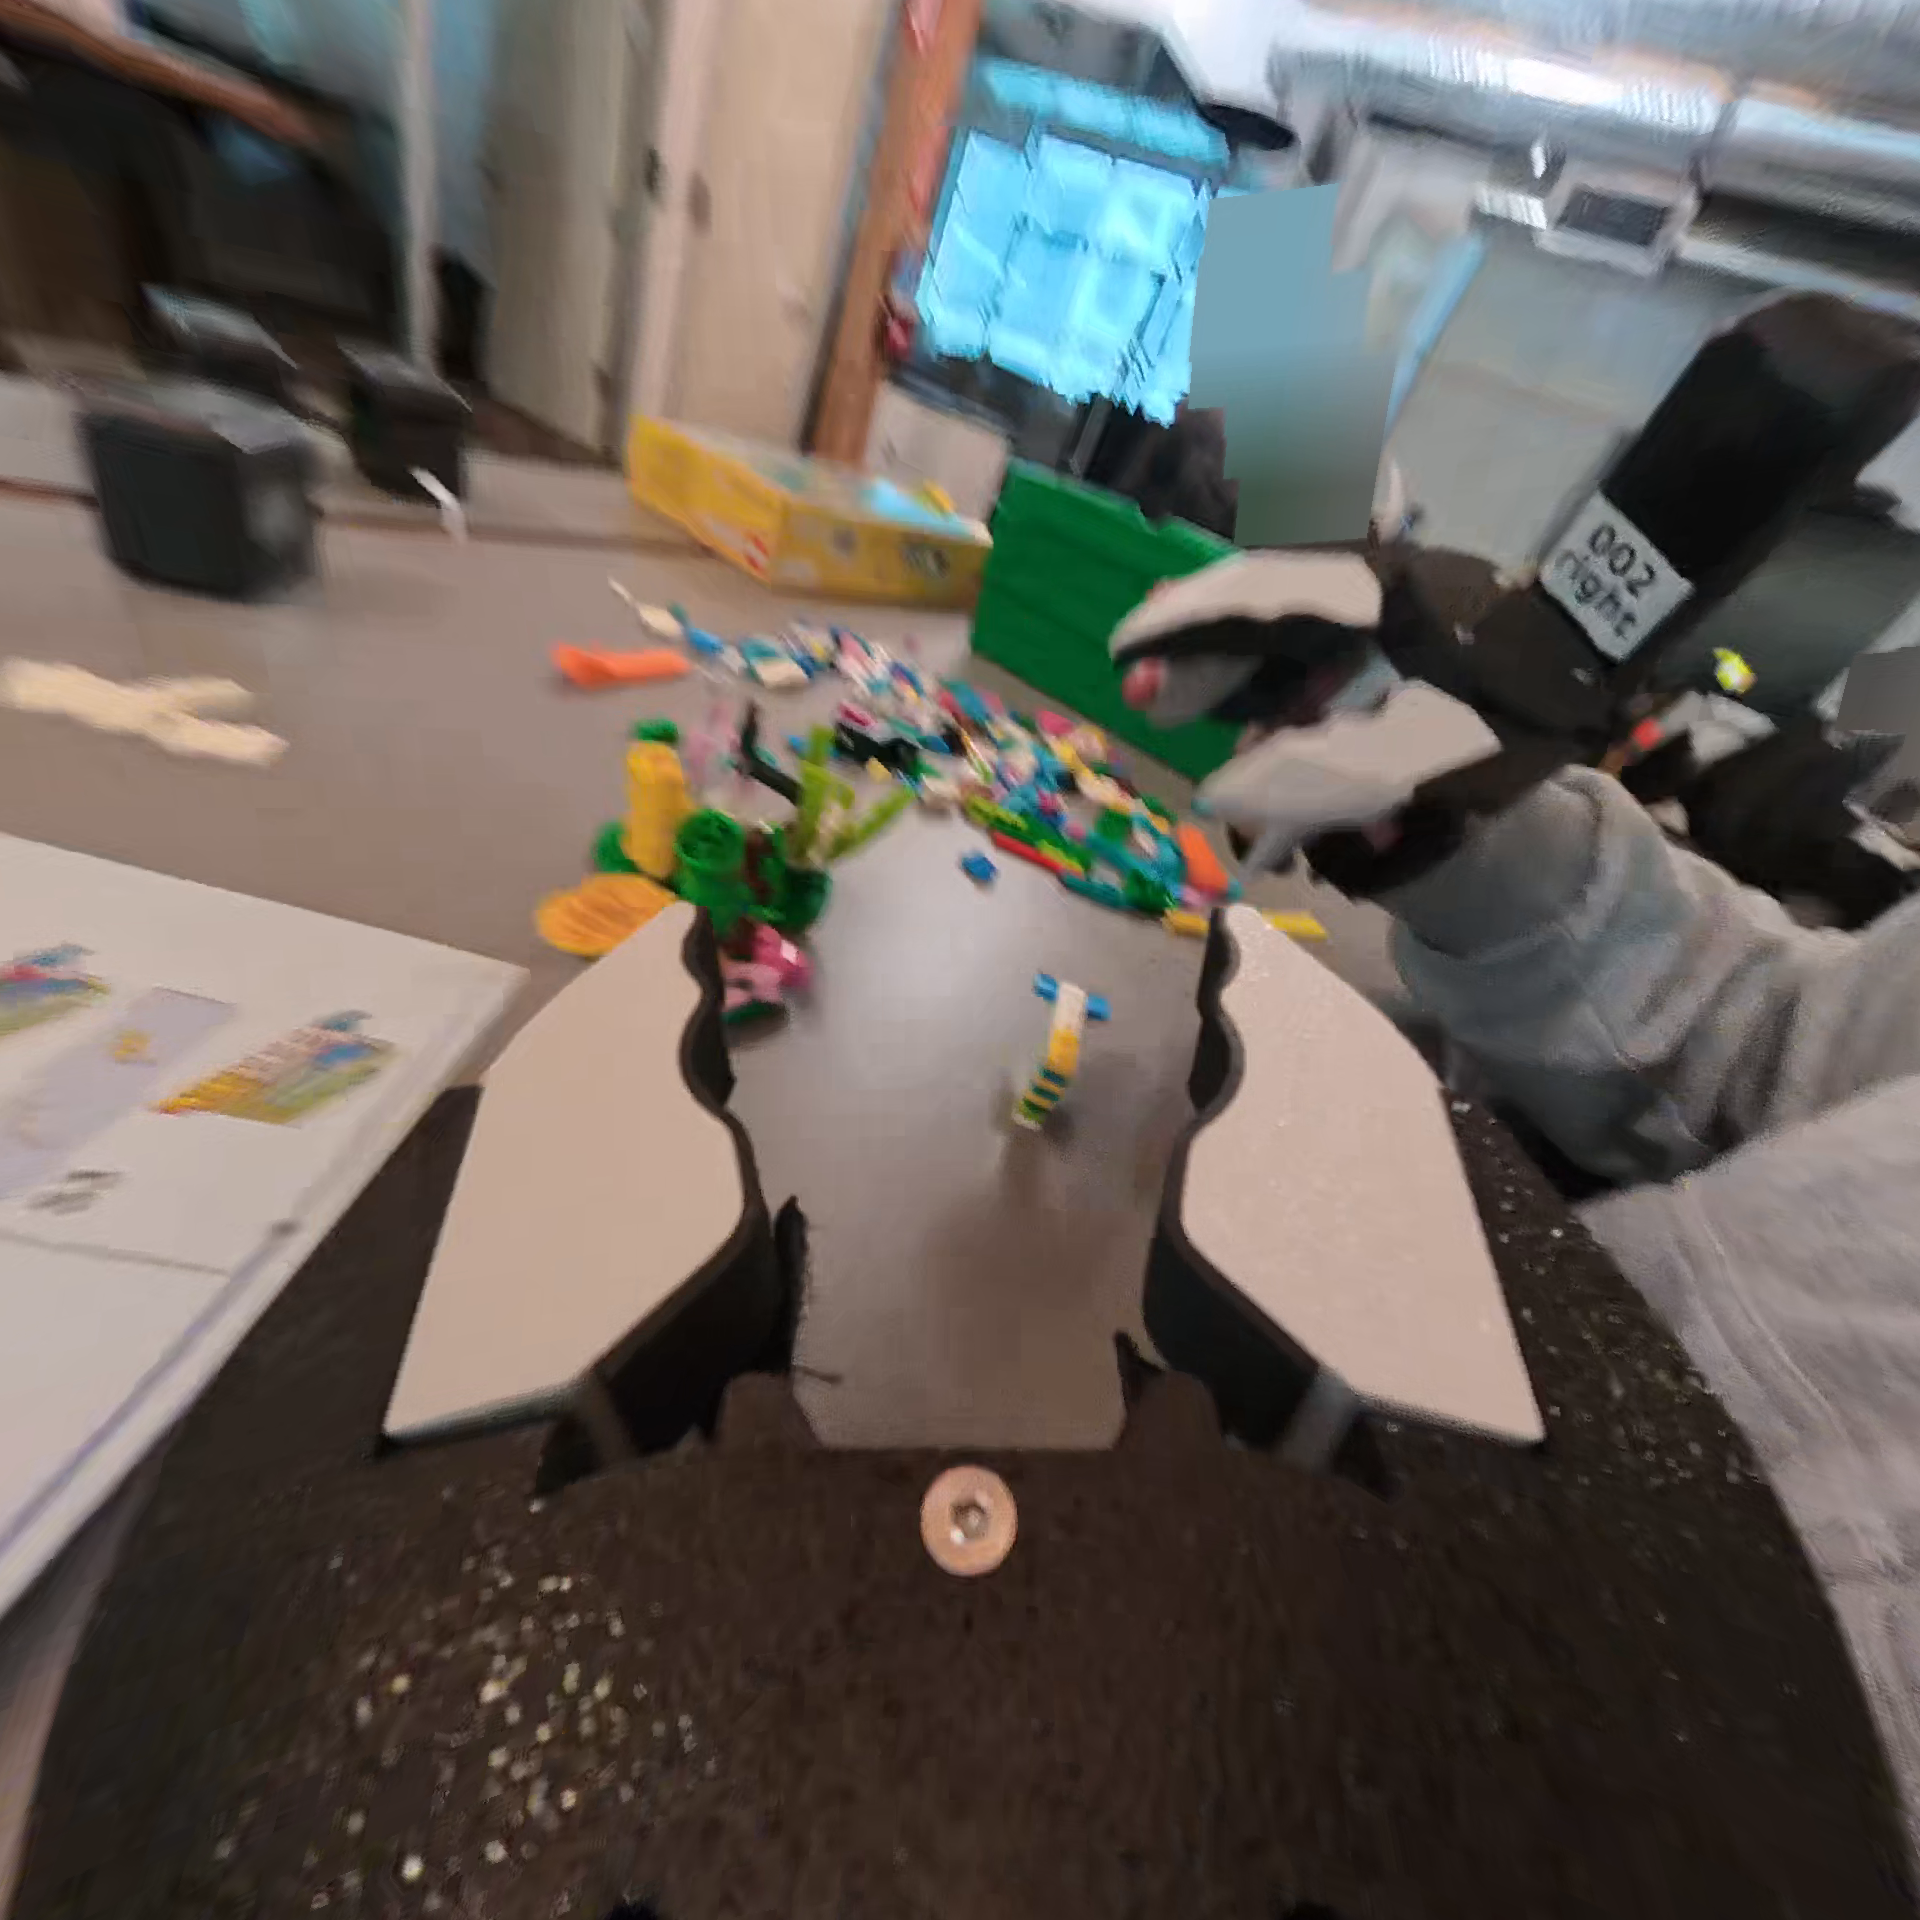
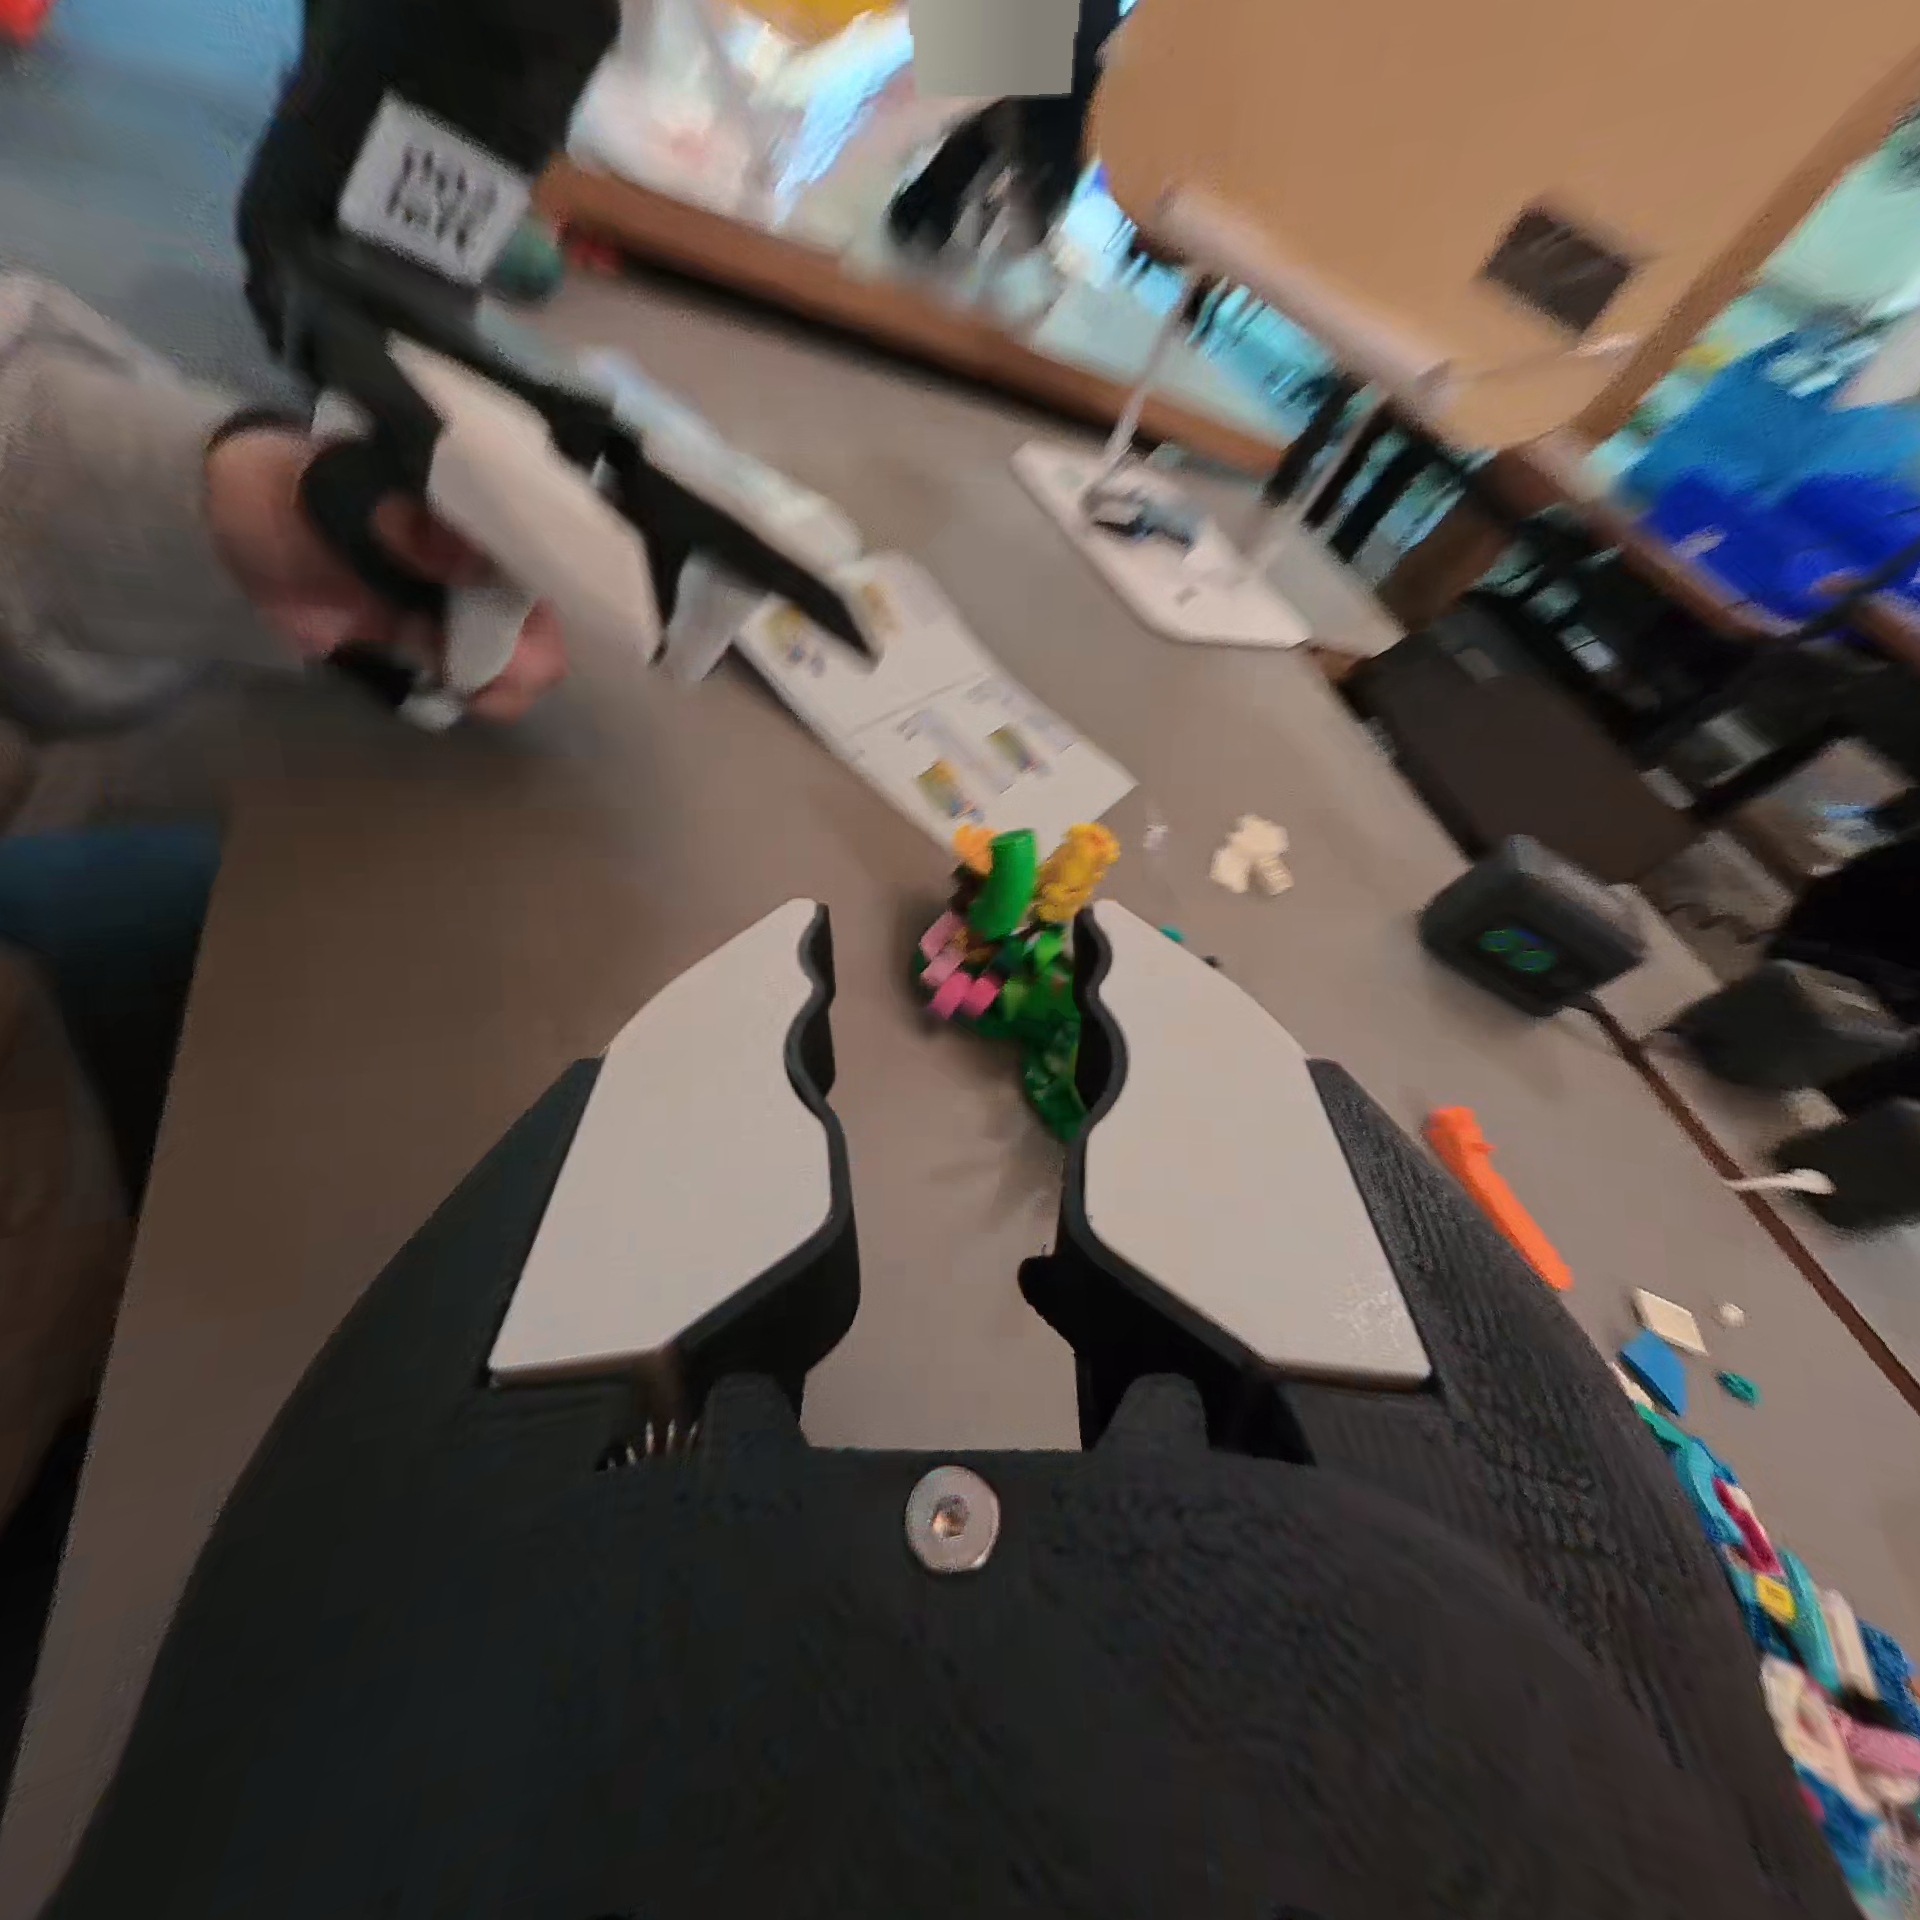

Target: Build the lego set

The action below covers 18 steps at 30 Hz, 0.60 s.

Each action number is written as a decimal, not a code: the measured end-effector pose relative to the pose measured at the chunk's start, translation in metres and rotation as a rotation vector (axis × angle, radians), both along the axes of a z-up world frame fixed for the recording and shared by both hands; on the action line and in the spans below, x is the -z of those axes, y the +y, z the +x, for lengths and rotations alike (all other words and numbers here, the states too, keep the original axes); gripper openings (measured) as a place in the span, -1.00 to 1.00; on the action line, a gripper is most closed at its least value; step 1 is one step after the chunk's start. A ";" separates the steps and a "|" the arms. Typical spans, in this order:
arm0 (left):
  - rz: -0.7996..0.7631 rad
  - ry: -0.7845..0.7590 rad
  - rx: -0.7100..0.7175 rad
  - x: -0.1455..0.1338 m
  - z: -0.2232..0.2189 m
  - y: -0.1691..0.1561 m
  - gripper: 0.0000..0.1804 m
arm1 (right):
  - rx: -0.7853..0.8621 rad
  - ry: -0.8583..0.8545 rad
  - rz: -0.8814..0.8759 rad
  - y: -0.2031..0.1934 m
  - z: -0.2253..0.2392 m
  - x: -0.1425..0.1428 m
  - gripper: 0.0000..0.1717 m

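The left hand-held gripper point(image 1: 951, 935) is hovering above the grey worktop point(image 1: 416, 748) with its two grey fingers spread wide and nothing between them but bare surface. Just past its left fingertip, a built model of green, yellow and pink plastic bricks point(image 1: 717, 842) is standing on the worktop. A small strip of white, yellow and blue bricks point(image 1: 1060, 1049) is lying nearer its right finger, apart from both pads. Beyond, a loose heap of small multicoloured plastic bricks point(image 1: 997, 769) is spreading toward a yellow cardboard box point(image 1: 800, 520) and a green ribbed plastic bin point(image 1: 1081, 603). A white printed instruction booklet point(image 1: 187, 1060) is lying open at the left.

The right hand-held gripper point(image 2: 951, 935) is also standing open, tilted over the worktop. The same brick model is showing between its fingertips, close against the right finger; whether it is touching that pad cannot be told through the blur, and the left pad is clearly apart from it. In the left wrist view, this gripper is hanging in the air over the heap, well off the surface. An orange plastic brick separator point(image 2: 1496, 1195) is lying to its right, and a small cluster of white bricks point(image 2: 1252, 854) is lying farther off.
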State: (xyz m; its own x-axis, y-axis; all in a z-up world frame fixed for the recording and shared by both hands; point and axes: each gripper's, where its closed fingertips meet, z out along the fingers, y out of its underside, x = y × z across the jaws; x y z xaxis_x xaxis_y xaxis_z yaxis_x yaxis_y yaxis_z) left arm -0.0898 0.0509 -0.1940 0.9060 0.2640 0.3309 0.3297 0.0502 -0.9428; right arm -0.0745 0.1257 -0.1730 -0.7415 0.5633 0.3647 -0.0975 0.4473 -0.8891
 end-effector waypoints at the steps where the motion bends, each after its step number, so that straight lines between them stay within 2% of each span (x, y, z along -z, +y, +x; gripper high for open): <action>1: -0.045 -0.025 0.056 0.006 0.008 0.008 -0.04 | 0.033 0.049 -0.073 0.008 0.001 -0.007 -0.53; 4: -0.194 -0.052 0.186 0.026 0.029 0.028 -0.16 | 0.106 0.148 -0.251 0.028 0.007 -0.015 -0.62; 6: -0.314 -0.045 0.251 0.041 0.041 0.038 -0.25 | 0.129 0.185 -0.294 0.036 0.011 -0.013 -0.64; 10: -0.567 -0.024 0.326 0.075 0.053 0.048 -0.29 | 0.179 0.274 -0.351 0.048 0.015 -0.015 -0.68; 13: -0.574 0.038 0.309 0.074 0.046 0.057 -0.39 | 0.200 0.297 -0.408 0.055 0.015 -0.019 -0.70; 18: -0.612 0.048 0.348 0.079 0.044 0.063 -0.54 | 0.202 0.294 -0.456 0.058 0.016 -0.021 -0.71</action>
